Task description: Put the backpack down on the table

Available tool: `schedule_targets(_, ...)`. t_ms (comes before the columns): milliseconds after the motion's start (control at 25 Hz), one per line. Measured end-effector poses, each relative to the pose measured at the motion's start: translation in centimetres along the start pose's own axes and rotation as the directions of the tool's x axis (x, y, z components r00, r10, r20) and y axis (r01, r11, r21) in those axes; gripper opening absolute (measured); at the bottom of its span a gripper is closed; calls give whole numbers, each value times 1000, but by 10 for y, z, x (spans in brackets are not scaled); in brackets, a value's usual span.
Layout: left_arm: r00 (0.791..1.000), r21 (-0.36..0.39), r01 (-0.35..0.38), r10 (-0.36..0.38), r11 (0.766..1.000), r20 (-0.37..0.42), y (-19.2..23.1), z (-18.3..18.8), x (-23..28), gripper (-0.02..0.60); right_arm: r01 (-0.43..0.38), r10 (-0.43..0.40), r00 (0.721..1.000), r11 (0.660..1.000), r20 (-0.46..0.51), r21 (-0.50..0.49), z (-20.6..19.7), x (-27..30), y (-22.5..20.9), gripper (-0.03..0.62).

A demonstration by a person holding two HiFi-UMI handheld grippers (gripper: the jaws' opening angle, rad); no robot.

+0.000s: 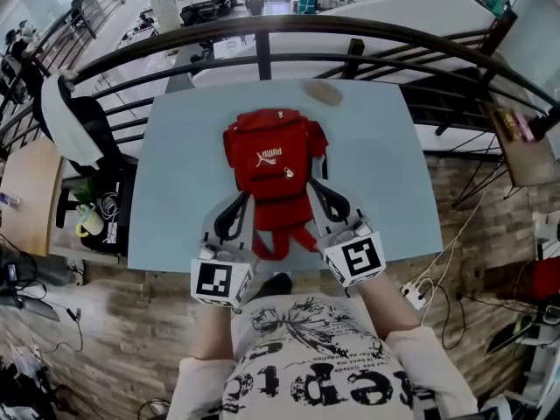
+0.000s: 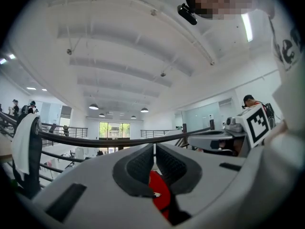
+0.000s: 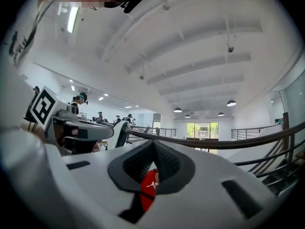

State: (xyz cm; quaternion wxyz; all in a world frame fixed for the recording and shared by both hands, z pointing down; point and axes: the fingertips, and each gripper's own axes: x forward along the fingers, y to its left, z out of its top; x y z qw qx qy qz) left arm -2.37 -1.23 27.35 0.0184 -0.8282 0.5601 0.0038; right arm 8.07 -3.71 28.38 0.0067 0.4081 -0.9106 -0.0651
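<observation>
While both grippers were clamped on its straps, the red backpack (image 1: 271, 160) lay in the middle of the pale blue desk (image 1: 179, 191). Its long axis ran from the near edge towards the far edge, with the logo face up. The straps (image 1: 284, 234) trailed back towards the near edge, where the person stood.

The left gripper (image 1: 238, 206) sat at the pack's near-left side and the right gripper (image 1: 325, 198) at its near-right, both just inside the near edge. In the left gripper view the jaws were pinched together on a fold of red strap (image 2: 159, 190). The right gripper view showed the same, with a red strap (image 3: 148, 187) caught between the closed pads.

The pack therefore lay straight ahead of both sets of jaws, and neither hand was clearly nearer to it. It seemed to rest on the desk already, though whether its full weight was down could not be told. Letting go would probably mean parting both pairs of jaws and drawing back towards the near edge. A small brownish object (image 1: 324, 92) lay near the far edge, well apart from the pack.
</observation>
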Motion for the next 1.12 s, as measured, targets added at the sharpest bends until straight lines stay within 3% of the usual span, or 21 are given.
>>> schedule_targets(640,999,72,41,-41,997,3,-15,7,10,15,-29,30,999,999,26,-17,10,3,-4,-8)
schedule_targets(960,999,49,45,-44,998,-12,-1,0,18,14,45,-45,998,999,44,-6,15,15,-20,-8)
schedule_targets(1120,999,16,-11,10,1000,52,20,6,23,11,33,-33,999,999,35,-7,12,26,-17,-8)
